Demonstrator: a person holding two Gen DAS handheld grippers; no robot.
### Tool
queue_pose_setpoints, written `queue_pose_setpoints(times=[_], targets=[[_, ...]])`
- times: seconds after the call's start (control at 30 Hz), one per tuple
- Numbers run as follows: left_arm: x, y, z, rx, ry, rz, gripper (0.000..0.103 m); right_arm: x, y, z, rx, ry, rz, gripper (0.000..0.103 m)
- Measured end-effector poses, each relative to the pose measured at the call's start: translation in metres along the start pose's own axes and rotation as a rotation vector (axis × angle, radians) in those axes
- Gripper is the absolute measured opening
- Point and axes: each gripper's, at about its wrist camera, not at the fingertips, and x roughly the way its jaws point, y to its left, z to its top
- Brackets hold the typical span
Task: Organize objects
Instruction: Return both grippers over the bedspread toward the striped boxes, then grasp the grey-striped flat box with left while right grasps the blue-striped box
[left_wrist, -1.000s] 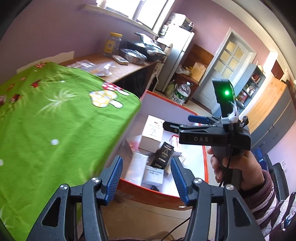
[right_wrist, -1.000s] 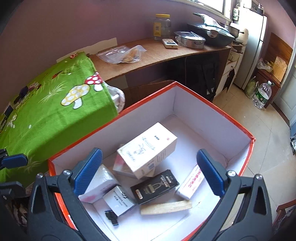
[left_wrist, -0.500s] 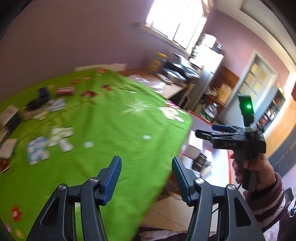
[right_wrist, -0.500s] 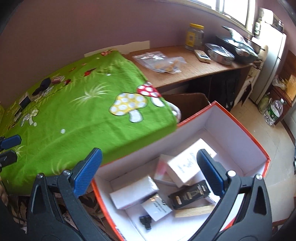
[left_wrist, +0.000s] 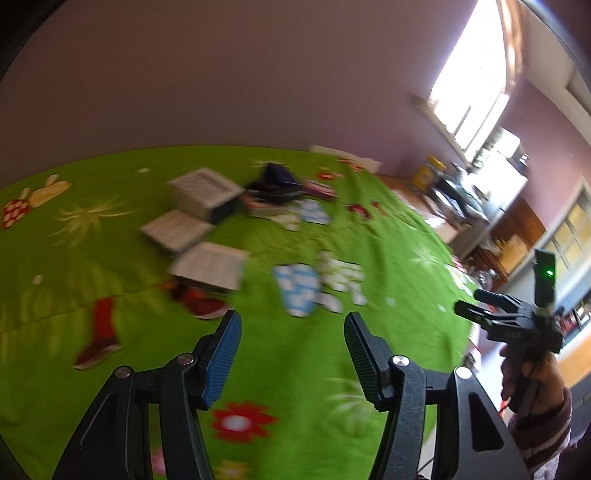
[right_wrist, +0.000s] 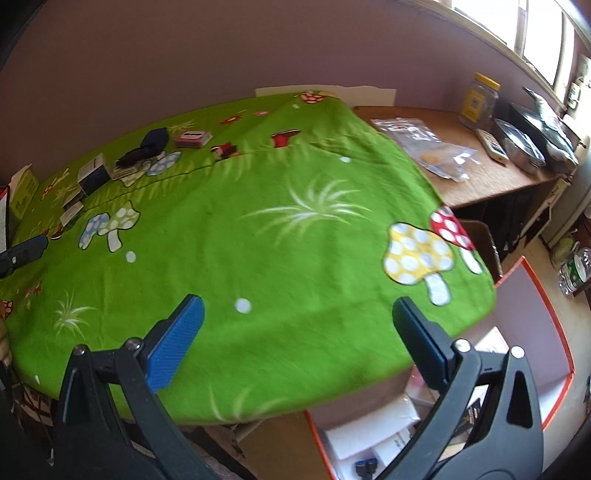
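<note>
Over the green tabletop (left_wrist: 388, 236) with its mushroom-and-flower cloth, both tongs hang empty: the left tongs (left_wrist: 291, 354) have their blue pads parted with nothing but cloth showing between them, and the right tongs (right_wrist: 295, 336) stand wider apart, likewise bare. The things yet to be sorted lie in a loose cluster at the far side of the cloth: a grey-white box (left_wrist: 203, 192), two flatter white boxes (left_wrist: 177, 230) in front of it, a dark pouch (left_wrist: 275, 181) and a pink packet (left_wrist: 319, 188) beyond. From the left tongs this cluster lies straight ahead and a little to the left, with open cloth between; from the right tongs the same pouch (right_wrist: 155, 140) and pink packet (right_wrist: 192, 138) sit well apart, far up and to the left, near the wall. The orange-rimmed box (right_wrist: 554, 332) that already holds several small cartons stands on the floor just off the tabletop's near right corner, under the right tongs. The left hand looks the better placed for the next pick. The flat boxes lie with their long sides slanting across the left view, though blur leaves their exact lie uncertain.
</note>
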Motion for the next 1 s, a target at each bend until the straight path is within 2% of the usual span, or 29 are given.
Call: queue_pose_setpoints(times=[0.4, 0.63, 0.87, 1.0], targets=[[0.024, 0.032, 0.023, -0.008, 0.044, 0.084, 0.060, 0.015, 0.018, 0.014, -0.022, 0.003, 0.045, 0.103], [0.033, 0.041, 0.031, -0.003, 0.055, 0.122, 0.070, 0.023, 0.021, 0.017, -0.020, 0.013, 0.055, 0.103], [0.044, 0.037, 0.037, 0.060, 0.075, 0.144, 0.073, 0.025, 0.025, 0.022, -0.024, 0.011, 0.060, 0.103], [0.051, 0.026, 0.035, 0.152, 0.093, 0.181, 0.073, 0.026, 0.030, 0.024, -0.031, 0.011, 0.063, 0.103]])
